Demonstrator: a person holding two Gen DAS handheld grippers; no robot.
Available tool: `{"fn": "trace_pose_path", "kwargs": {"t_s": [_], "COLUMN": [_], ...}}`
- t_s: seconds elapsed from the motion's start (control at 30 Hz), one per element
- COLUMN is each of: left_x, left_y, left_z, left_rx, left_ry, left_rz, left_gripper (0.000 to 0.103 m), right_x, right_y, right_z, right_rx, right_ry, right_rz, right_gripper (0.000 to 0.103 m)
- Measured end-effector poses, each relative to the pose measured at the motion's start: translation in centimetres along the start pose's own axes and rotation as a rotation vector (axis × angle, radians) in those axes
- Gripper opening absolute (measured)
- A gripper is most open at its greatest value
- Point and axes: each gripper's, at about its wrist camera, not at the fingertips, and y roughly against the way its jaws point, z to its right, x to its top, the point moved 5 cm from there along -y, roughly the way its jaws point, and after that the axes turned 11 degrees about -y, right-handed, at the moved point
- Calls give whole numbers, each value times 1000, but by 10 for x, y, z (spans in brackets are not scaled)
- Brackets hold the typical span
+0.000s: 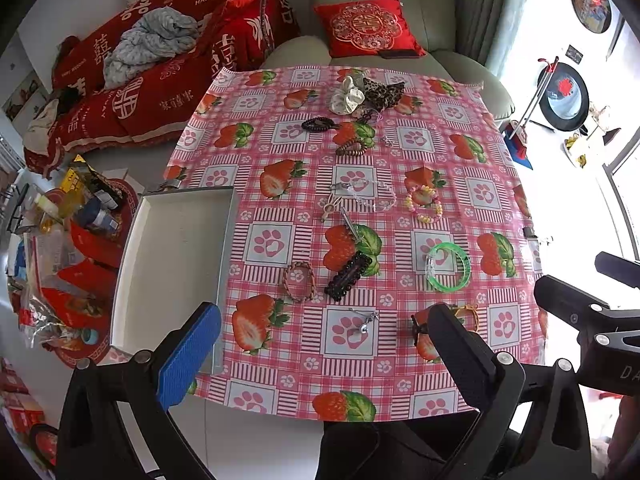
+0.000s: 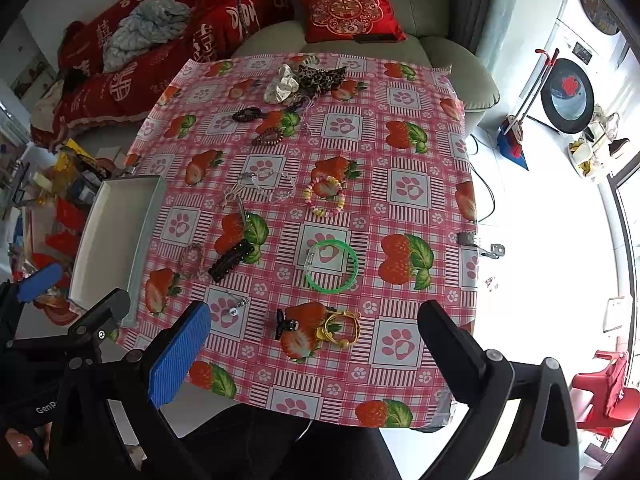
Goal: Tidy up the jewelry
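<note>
Jewelry lies scattered on a pink strawberry-print tablecloth (image 1: 400, 360): a green bangle (image 1: 448, 266) (image 2: 331, 266), a black hair clip (image 1: 348, 276) (image 2: 231, 261), a braided bracelet (image 1: 300, 281), a pastel bead bracelet (image 1: 424, 204) (image 2: 325, 197), a yellow bracelet (image 2: 340, 328), a small earring (image 1: 362, 322) (image 2: 236, 307), dark hair ties and scrunchies (image 1: 348, 94) at the far side. An empty white box (image 1: 172, 264) (image 2: 116, 240) sits at the table's left edge. My left gripper (image 1: 328, 356) hovers open above the near edge. My right gripper (image 2: 316, 356) is open too, holding nothing.
A red cushion (image 1: 366, 28) rests on a pale green armchair beyond the table. Red bedding (image 1: 160, 64) is piled at the far left. A cluttered stool with packets (image 1: 68, 248) stands left of the box. A washing machine (image 2: 568, 96) is at right.
</note>
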Motion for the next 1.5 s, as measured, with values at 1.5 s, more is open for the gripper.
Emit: {"fn": "trace_pose_path", "kwargs": {"t_s": [1.5], "left_x": [-6], "left_y": [0], "left_z": [-7], "left_rx": [-8], "left_ry": [4], "left_rz": [-13], "left_gripper": [103], "right_x": [-4], "right_y": [0], "right_z": [-1], "right_rx": [-3], "right_ry": [-5], "right_rz": [-2], "right_gripper": [103]}}
